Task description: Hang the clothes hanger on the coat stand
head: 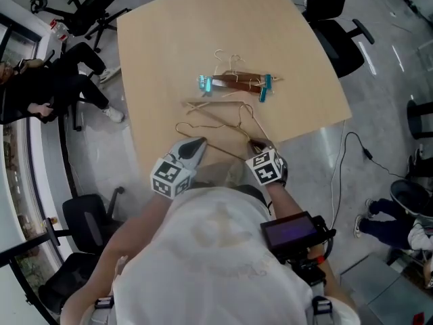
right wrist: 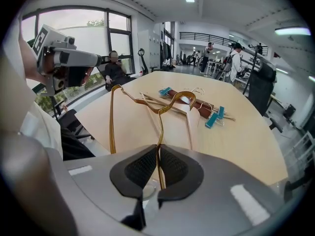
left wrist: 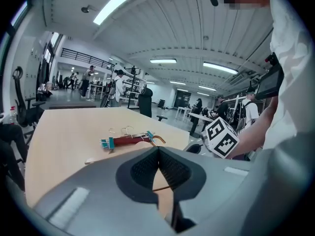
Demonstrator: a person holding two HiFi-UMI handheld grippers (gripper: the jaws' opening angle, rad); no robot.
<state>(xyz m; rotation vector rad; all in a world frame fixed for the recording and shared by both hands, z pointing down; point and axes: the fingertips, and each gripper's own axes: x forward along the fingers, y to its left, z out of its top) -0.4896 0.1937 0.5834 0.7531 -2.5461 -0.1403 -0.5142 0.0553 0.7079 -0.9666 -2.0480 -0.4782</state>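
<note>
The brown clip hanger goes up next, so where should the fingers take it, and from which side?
Probably take the brown clip hanger by its bar, midway between the teal clips, coming from above and straddling it: it lies flat on the table, and the bar looks narrow, bare and balanced there.

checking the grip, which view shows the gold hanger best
Right gripper view: the gold hanger runs from the shut jaws to its hook, close and sharp. Head view shows it small, at the table edge; left gripper view, only a bit of wire.
</note>
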